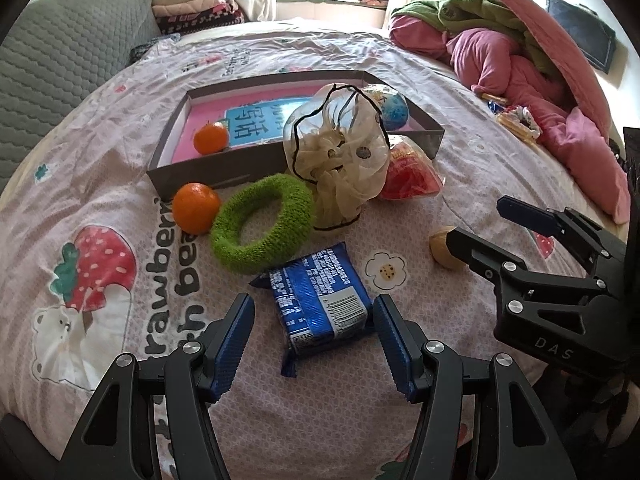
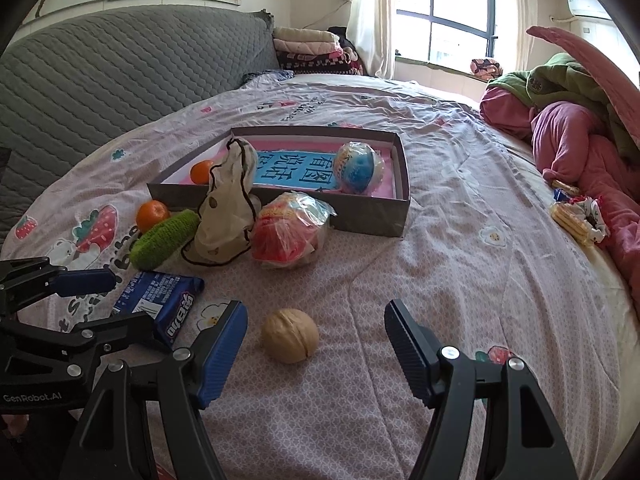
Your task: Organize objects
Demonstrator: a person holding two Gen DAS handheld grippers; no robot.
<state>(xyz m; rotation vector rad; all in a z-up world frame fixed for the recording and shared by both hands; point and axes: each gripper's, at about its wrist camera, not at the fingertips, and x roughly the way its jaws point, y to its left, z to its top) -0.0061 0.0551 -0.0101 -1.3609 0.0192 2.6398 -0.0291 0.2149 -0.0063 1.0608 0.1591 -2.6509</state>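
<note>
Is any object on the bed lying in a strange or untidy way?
Yes. The cloth drawstring bag slumps against the grey box's front wall, its black cord trailing onto the bedsheet. Nothing looks spilled or damaged.

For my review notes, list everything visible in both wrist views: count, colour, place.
box: 1, grey, pink-lined, mid-bed
oranges: 2, orange; one in box, one outside its near wall
wrapped ball: 1, blue-white, in box
ring: 1, green, fuzzy, beside the outer orange
drawstring pouch: 1, cream sheer, against the box front
snack bag: 1, red, clear wrap, beside pouch
biscuit packet: 1, blue, between left pads
walnut: 1, tan, between right pads
bedding pile: pink and green, bed edge
left hand-held gripper: open
right hand-held gripper: open
</note>
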